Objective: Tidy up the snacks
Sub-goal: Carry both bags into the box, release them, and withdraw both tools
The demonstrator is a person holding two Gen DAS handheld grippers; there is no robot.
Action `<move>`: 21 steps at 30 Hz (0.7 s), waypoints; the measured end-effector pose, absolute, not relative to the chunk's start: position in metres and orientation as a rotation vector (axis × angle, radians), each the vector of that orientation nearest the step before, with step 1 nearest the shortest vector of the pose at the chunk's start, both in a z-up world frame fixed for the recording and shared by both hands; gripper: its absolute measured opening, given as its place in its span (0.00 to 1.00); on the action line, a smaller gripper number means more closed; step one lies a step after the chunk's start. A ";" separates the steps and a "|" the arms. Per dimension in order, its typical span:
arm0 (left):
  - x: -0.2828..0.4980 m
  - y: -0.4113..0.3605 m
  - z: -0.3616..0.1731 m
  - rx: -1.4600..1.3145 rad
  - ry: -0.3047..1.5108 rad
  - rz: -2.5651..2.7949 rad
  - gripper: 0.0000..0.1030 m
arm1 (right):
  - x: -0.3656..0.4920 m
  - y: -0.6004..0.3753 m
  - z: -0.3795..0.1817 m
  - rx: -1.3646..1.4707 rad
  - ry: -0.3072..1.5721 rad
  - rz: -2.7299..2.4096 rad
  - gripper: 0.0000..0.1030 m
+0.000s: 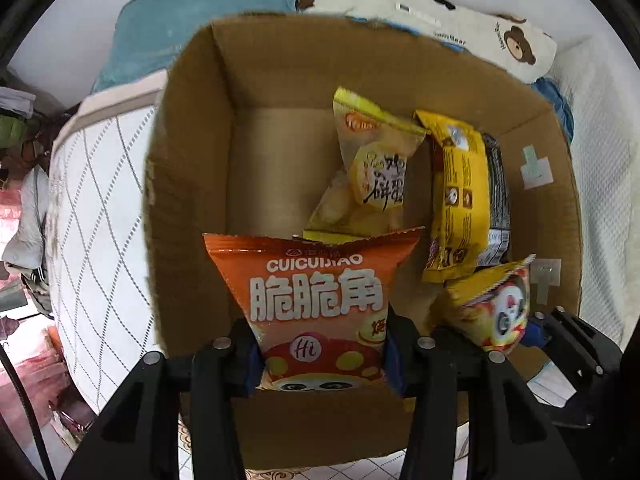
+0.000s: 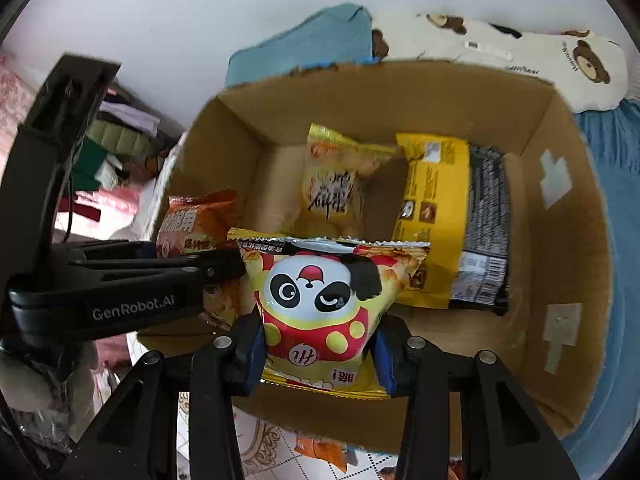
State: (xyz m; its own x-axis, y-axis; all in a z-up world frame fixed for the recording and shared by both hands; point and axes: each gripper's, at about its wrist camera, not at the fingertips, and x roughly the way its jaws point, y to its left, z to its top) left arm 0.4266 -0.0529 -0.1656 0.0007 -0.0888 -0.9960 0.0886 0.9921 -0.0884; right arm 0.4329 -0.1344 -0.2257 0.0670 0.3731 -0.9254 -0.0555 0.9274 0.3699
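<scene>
Left wrist view: the left gripper (image 1: pixel 320 354) pinches an orange CUICUIJIAO snack bag (image 1: pixel 316 300) over the near left of the cardboard box (image 1: pixel 192 184). The right gripper (image 2: pixel 318 360) clamps a yellow panda snack bag (image 2: pixel 324 300), seemingly above the near wall. A yellow snack packet (image 2: pixel 434 216) lies inside.

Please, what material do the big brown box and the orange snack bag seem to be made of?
The box looks like plain corrugated cardboard: matte brown walls, frayed torn edges, tape patches inside. The orange snack bag, held in the left tongs, seems to be glossy printed plastic film: it shines, puckers, and has a serrated sealed top. Whether foil lines it, I cannot tell.
</scene>
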 end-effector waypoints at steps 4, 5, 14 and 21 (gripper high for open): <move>0.425 -0.051 -0.174 -0.025 1.601 -0.131 0.47 | 0.436 -0.130 -0.244 0.287 1.535 0.350 0.51; 0.425 -0.050 -0.175 -0.037 1.602 -0.135 0.51 | 0.437 -0.130 -0.247 0.287 1.545 0.344 0.64; 0.419 -0.045 -0.161 -0.049 1.554 -0.123 0.87 | 0.433 -0.148 -0.251 0.236 1.561 0.240 0.95; 0.400 -0.050 -0.144 -0.035 1.469 -0.105 0.87 | 0.425 -0.173 -0.241 0.195 1.537 0.117 0.95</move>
State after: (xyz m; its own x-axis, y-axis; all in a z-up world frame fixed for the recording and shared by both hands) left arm 0.3999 -0.0504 -0.1435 0.0980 -0.0924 -0.9909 0.0494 0.9949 -0.0879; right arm 0.4248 -0.1733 -0.2413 0.0330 0.1973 -0.9798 0.0466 0.9790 0.1987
